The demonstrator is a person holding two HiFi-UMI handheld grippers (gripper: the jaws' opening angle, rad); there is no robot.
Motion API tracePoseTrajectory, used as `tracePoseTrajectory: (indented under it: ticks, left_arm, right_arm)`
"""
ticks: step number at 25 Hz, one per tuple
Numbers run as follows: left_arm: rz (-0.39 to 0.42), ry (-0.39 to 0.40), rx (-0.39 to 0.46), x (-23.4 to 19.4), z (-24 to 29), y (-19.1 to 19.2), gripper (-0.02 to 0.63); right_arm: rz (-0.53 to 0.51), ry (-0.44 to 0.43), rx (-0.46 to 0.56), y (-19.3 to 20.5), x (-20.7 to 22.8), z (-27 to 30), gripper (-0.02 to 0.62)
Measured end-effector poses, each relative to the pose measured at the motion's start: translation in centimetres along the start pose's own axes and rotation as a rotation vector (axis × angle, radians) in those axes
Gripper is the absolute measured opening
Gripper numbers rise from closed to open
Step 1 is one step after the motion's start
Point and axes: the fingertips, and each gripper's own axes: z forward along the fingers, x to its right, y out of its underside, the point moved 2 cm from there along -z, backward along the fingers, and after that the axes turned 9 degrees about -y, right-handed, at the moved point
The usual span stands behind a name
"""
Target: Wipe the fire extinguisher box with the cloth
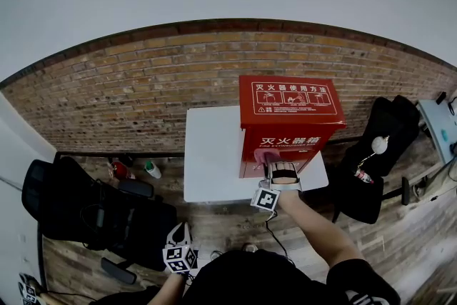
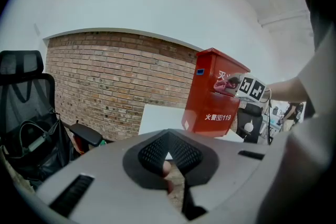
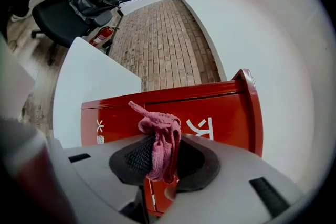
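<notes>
Right claw (image 3: 160, 157) clamped on the pink cloth (image 3: 159, 136), wad pressed to the front face of the fire extinguisher box (image 1: 289, 107), centre of the head view, just under the white lettering. Box stands upright at the right end of the white tabletop (image 1: 211, 153), back toward the brick wall (image 1: 128, 93). Arm is stretched straight out so the cloth meets the panel square-on (my read: mid-wipe on the front, other faces likely not done yet). Left claw (image 1: 180, 253) has jaws together with nothing between, parked low by the body at bottom left. It looks out of the way on purpose, since the box seems to stand fine unsteadied.

Right gripper view shows the grip itself: cloth hangs down through the jaws, one tail poking up against the red door. Head view only gives a pink blob above the claw. Left gripper view adds the side-on: cloth sits high on the front, and the printed side panel shows only there
</notes>
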Motion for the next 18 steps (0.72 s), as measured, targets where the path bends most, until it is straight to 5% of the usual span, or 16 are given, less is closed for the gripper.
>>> tracePoseTrajectory:
  ticks: [18]
  left_arm:
    - [0.008,0.02,0.008,0.6,0.0,-0.2,0.023]
  right_arm:
    - [0.006,0.178,0.037,-1.2,8.2,-3.7,0.1]
